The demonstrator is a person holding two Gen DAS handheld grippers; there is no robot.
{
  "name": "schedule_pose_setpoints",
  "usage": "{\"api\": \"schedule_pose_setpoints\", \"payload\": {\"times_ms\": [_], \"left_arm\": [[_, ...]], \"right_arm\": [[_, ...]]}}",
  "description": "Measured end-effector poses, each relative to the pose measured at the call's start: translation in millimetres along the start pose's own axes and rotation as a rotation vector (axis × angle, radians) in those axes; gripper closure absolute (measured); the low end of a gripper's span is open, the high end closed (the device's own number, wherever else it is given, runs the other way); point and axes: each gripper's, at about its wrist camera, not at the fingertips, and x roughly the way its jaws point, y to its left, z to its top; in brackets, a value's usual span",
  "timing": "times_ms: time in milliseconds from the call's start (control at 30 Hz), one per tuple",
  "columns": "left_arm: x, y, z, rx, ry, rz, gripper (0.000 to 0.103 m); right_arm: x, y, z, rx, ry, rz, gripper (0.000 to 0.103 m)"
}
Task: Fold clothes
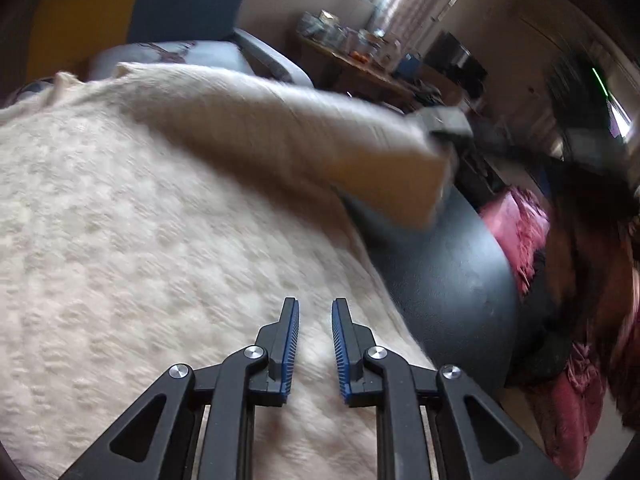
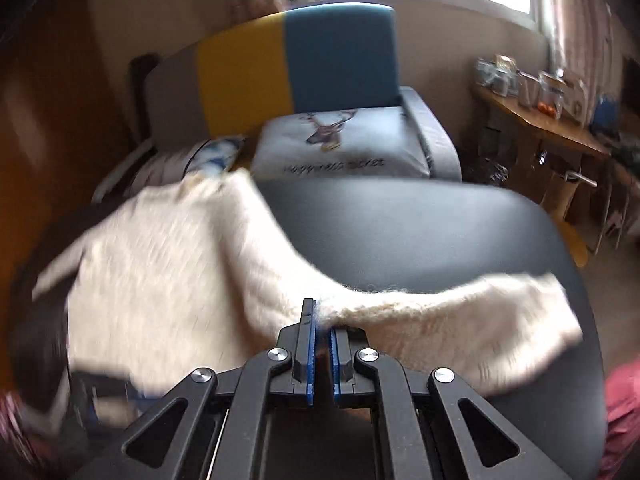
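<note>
A cream knit sweater (image 1: 140, 220) lies spread over a round black table (image 1: 448, 280). My left gripper (image 1: 315, 308) hovers open just above the sweater's body, nothing between its blue pads. One sleeve (image 1: 320, 140) is lifted off the table and stretches right to the blurred dark body of my right gripper (image 1: 444, 122). In the right wrist view, my right gripper (image 2: 322, 318) is shut on the sleeve (image 2: 440, 320), whose cuff end hangs off to the right. The sweater's body (image 2: 160, 280) lies to the left on the table (image 2: 400, 220).
Behind the table stands an armchair with a blue and yellow back (image 2: 320, 60) and a deer-print cushion (image 2: 340, 144). A wooden side table with jars (image 2: 540, 116) stands at the right wall. Dark red cloth (image 1: 516, 232) lies right of the table.
</note>
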Motion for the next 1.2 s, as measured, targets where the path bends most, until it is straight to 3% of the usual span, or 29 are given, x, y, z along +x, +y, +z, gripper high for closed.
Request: {"api": "schedule_pose_setpoints", "payload": {"times_ms": [233,300,433,533,567,600,633,667,700,733,800,833,933,1033,1067,1100,1133,1200], "left_arm": [[-7.2,-1.0,43.2,0.023,-0.092,0.066,0.087],[11.5,-5.4,66.7,0.057,-0.086,0.083,0.084],[50.1,-2.5,65.4,0.123,0.062,0.153,0.083],[56.3,3.2,60.9,0.095,0.061,0.14,0.083],[57.2,5.3,59.3,0.077,0.059,0.132,0.083],[58.0,7.1,56.8,0.061,0.056,0.126,0.082],[58.4,9.4,54.5,0.047,0.05,0.12,0.081],[57.2,10.4,51.1,0.04,0.041,0.118,0.081],[55.3,10.0,47.2,0.041,0.03,0.121,0.08],[54.5,9.5,44.2,0.051,0.017,0.126,0.079],[55.5,8.3,41.4,0.067,0.004,0.135,0.079],[56.7,8.0,41.8,0.069,0.003,0.139,0.079],[53.2,7.6,39.2,0.072,-0.002,0.138,0.079],[54.0,13.3,40.0,0.051,-0.007,0.112,0.078],[54.5,16.7,40.3,0.037,-0.008,0.096,0.077],[54.9,19.4,40.5,0.025,-0.009,0.082,0.077],[55.2,21.5,40.6,0.015,-0.01,0.071,0.077],[54.2,22.6,39.7,0.008,-0.013,0.063,0.077]], "right_arm": [[35.6,12.7,-75.1,0.135,0.135,0.021,0.097],[33.4,13.9,-75.6,0.133,0.145,0.021,0.096],[9.4,8.9,-66.9,0.119,0.17,0.014,0.083],[-23.7,-8.5,-43.1,0.144,0.094,-0.053,0.081],[-26.1,-19.3,-30.7,0.173,0.073,-0.117,0.073],[-28.5,-30.1,-18.3,0.202,0.052,-0.181,0.053],[-30.4,-40.9,-5.8,0.23,0.032,-0.245,0.04],[-16.7,-49.2,6.8,0.232,0.063,-0.27,0.023],[-3.0,-57.6,19.4,0.233,0.094,-0.296,0.023],[10.9,-65.8,32.0,0.234,0.126,-0.322,0.024],[49.6,-75.5,47.3,0.208,0.238,-0.395,0.042],[63.7,-78.4,48.4,0.182,0.287,-0.438,0.045],[101.9,-85.5,47.6,0.095,0.426,-0.57,0.045],[102.7,-94.3,40.5,0.117,0.433,-0.548,0.046],[99.8,-97.3,39.0,0.131,0.429,-0.518,0.059],[96.9,-100.2,37.6,0.145,0.424,-0.489,0.091],[93.6,-100.6,38.1,0.142,0.413,-0.486,0.096],[86.8,-101.5,39.3,0.135,0.389,-0.479,0.097]]}}
